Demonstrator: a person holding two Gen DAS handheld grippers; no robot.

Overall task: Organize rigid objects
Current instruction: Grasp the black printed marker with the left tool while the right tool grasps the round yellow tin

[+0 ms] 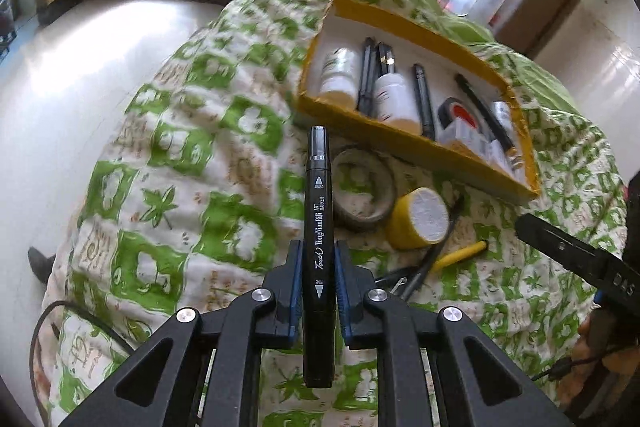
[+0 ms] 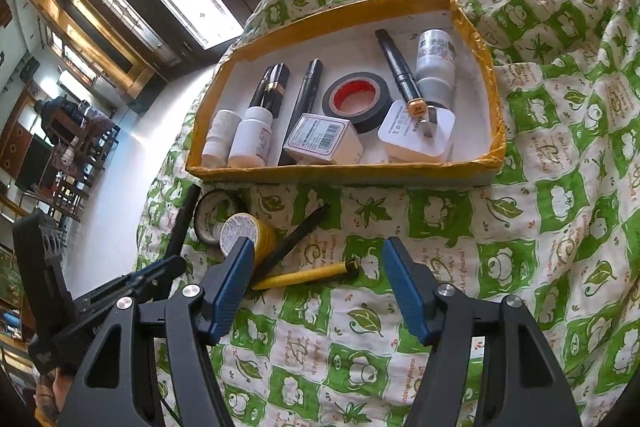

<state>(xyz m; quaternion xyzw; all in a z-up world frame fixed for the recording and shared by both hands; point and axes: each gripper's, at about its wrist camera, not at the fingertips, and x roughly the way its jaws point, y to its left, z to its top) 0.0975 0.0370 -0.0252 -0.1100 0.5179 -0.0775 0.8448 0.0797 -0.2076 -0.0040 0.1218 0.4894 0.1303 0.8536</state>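
left wrist view: marker clamped, box ahead and to the right

left gripper (image 1: 318, 267): blue pads closed flat against both sides of black art marker (image 1: 318, 227). long axis of marker parallel to fingers, broad-tip cap pointing forward, tail end running back between the finger arms. lifted clear of the quilt (image 1: 160, 187).

beyond marker tip: yellow-rimmed box (image 1: 420, 153), ahead and to the right, near edge just past the cap. already holding white bottles, dark pens, black tape roll (image 2: 357, 100), small cartons. free strip of white floor along the back wall. marker axis roughly in line with the pens lying inside; judged to need only a forward-right carry, little turning.

between gripper and box, on the quilt: grey tape ring (image 1: 363, 187), yellow roll (image 1: 418, 223), yellow pen (image 1: 460, 255), thin dark pen (image 2: 292, 243).

right gripper (image 2: 318, 279): fingers spread wide, nothing between them, poised above the quilt near the yellow pen. nearer of the two to the loose items; left nearer to the box's left end.
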